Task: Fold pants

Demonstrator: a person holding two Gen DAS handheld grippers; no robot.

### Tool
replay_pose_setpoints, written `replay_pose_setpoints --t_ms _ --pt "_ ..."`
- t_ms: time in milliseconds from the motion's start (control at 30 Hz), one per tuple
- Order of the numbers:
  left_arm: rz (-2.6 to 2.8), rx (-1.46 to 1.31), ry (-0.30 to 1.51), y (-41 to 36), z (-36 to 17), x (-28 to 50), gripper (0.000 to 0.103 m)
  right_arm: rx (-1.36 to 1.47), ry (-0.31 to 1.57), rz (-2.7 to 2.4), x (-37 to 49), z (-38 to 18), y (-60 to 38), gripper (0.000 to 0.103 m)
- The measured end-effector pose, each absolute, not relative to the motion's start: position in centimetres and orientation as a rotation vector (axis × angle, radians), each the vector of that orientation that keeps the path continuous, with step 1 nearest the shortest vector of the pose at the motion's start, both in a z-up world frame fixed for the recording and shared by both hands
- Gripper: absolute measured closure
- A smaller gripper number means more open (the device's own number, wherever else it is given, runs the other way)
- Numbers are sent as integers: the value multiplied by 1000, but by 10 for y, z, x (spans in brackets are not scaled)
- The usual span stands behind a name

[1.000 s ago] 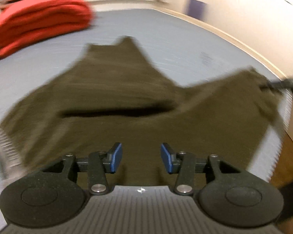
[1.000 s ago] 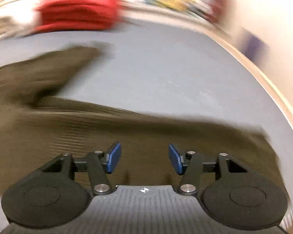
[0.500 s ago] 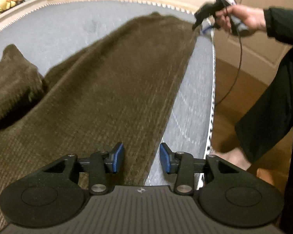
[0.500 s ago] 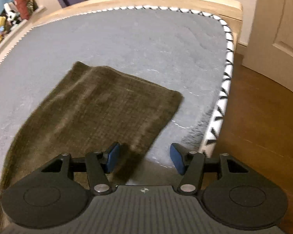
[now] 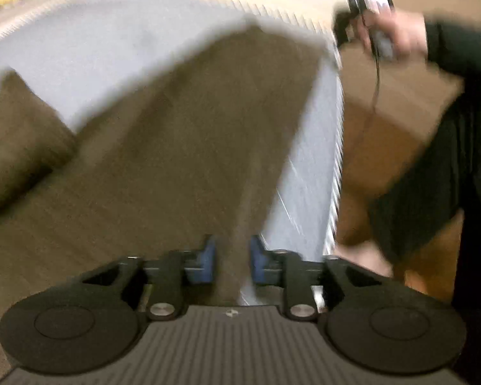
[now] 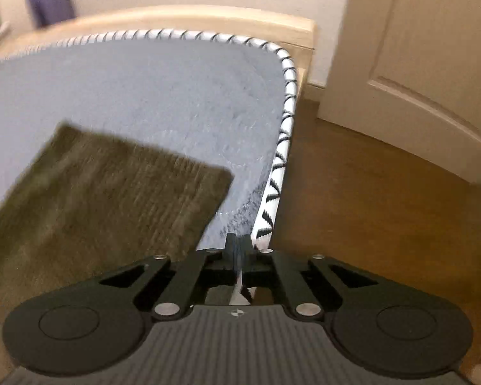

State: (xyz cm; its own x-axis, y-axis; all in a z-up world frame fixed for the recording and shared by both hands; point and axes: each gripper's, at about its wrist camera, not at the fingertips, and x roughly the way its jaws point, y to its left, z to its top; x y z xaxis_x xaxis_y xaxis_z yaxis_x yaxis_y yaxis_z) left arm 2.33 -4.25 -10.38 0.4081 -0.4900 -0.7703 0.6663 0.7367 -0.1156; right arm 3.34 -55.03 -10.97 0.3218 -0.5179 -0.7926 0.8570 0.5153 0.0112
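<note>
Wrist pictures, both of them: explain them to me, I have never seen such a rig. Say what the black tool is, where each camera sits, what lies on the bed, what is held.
A person holds a two-finger tool in each hand, and a camera on each looks forward along its fingers. The left view shows the left tool, blue pads apart over the edge of brown ribbed pants spread on a grey mattress. Farther off, the person's right hand holds the other tool. The right view shows the right tool shut near the mattress edge, with no cloth visible between its pads.
</note>
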Motion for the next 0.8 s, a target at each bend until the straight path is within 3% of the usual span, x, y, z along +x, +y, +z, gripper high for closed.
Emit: replay_pose_setpoints --t_ms 100,167,233,333,367,467,600,800 --pt "-629 130 802 -7 -81 38 61 360 641 -834 48 -79 -517 87" --pt "-508 104 807 16 -81 52 62 310 557 -730 60 -65 -487 61" --pt "-377 86 833 40 -88 64 71 301 519 -554 79 -59 -453 53" --pt "-145 49 855 77 -100 77 95 293 523 -287 112 -59 -397 53" --pt "-46 19 865 93 -105 81 97 288 522 -203 123 -61 -375 53" --pt "178 -95 936 138 -121 87 98 320 557 20 151 -65 -322 54" --pt "196 -78 1030 146 -144 95 98 347 642 283 194 -77 -251 65" --pt "224 -102 1073 141 -142 113 98 404 783 394 256 -112 -181 64"
